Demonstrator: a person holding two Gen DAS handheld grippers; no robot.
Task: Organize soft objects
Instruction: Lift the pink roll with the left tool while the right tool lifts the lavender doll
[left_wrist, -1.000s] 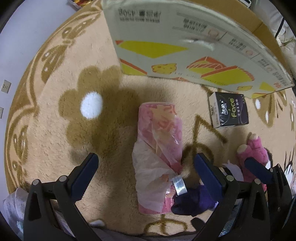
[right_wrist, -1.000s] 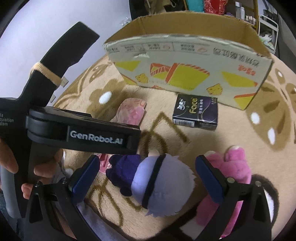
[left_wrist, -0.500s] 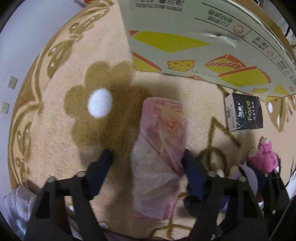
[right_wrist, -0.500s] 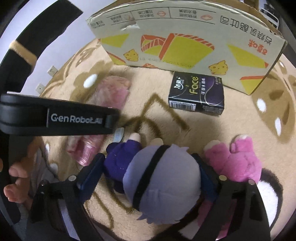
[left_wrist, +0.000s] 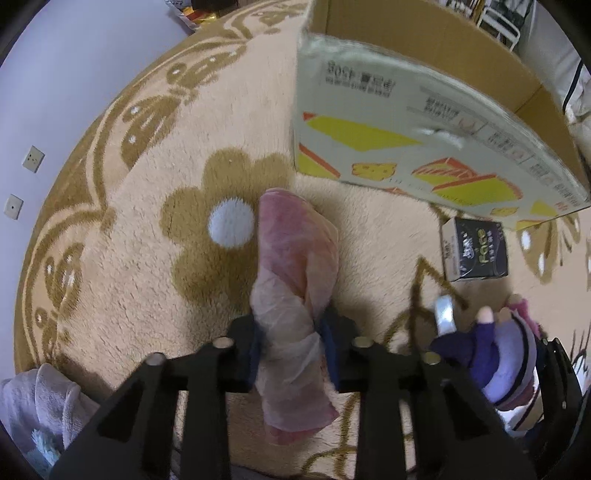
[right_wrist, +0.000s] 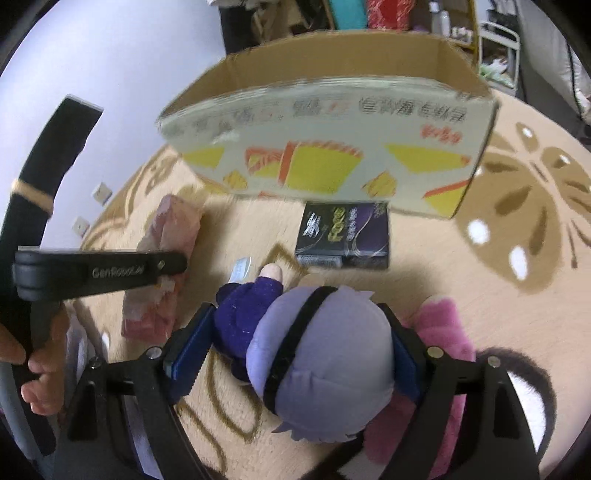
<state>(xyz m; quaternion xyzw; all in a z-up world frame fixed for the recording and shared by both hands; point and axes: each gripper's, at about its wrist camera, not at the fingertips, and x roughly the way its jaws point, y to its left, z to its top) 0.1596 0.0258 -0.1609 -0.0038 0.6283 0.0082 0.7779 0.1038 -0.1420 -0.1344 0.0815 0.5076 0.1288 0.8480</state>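
Observation:
My left gripper is shut on a pink plastic-wrapped soft pack and squeezes its near end, lifted a little off the rug. The pack also shows in the right wrist view. My right gripper is shut on a plush doll with a lilac head, black band and purple body. The doll also shows in the left wrist view. A pink plush toy lies on the rug just right of the doll.
An open cardboard box with yellow and orange prints stands ahead on the beige flowered rug. A black tissue pack lies in front of it. A white cloth lies at the near left. A wall with sockets is to the left.
Both grippers have closed: the left on the pink pack, the right on the lilac-headed doll. Both views have risen and the box looks further off.

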